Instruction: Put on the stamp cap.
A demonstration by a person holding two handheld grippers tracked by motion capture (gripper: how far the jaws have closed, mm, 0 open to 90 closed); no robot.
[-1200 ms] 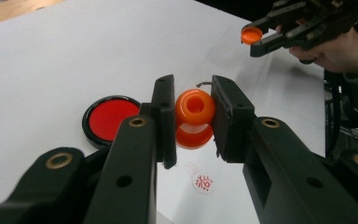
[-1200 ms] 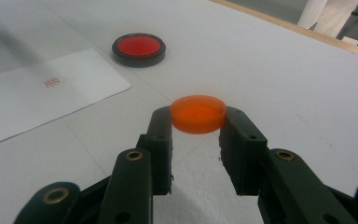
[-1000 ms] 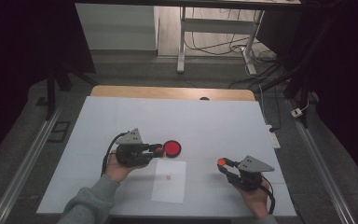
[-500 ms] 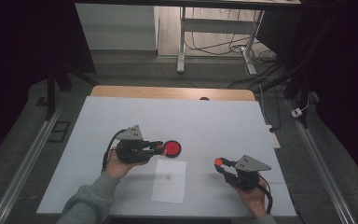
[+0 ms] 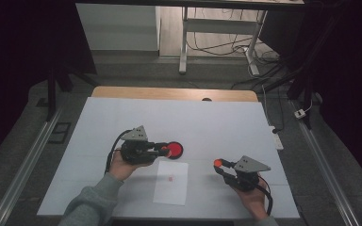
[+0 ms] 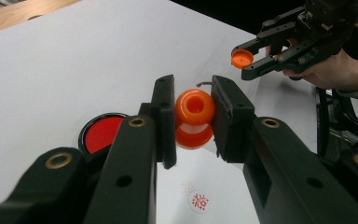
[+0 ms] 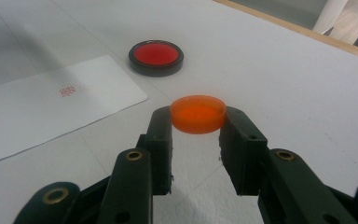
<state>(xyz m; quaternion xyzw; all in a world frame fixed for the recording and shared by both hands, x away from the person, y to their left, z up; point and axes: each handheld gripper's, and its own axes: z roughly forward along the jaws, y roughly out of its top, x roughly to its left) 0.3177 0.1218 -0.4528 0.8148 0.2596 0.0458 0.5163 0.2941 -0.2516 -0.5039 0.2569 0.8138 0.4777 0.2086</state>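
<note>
moved: right gripper [image 5: 220, 165] edging slightly left since earlier
left gripper [image 6: 193, 116]: clamping glossy rounded orange stamp [image 6: 194, 116]
right gripper: clamping flat round orange cap [image 7: 198, 114]

The tabletop [image 5: 122, 117] is covered by a large white sheet, with a strip of bare light wood [image 5: 169, 93] showing along its far edge. A small dark spot [image 5: 206, 99] sits on that wooden strip, near its middle. Two things lie directly on the white surface. One is a round ink pad [image 5: 173, 149], a black shallow dish with a red filling, near the middle of the tabletop. The other is a sheet of paper [image 5: 171, 182], lying flat just nearer the person than the pad and apart from it. The paper bears one small red stamp mark [image 5: 170, 178] in its upper half.
</note>
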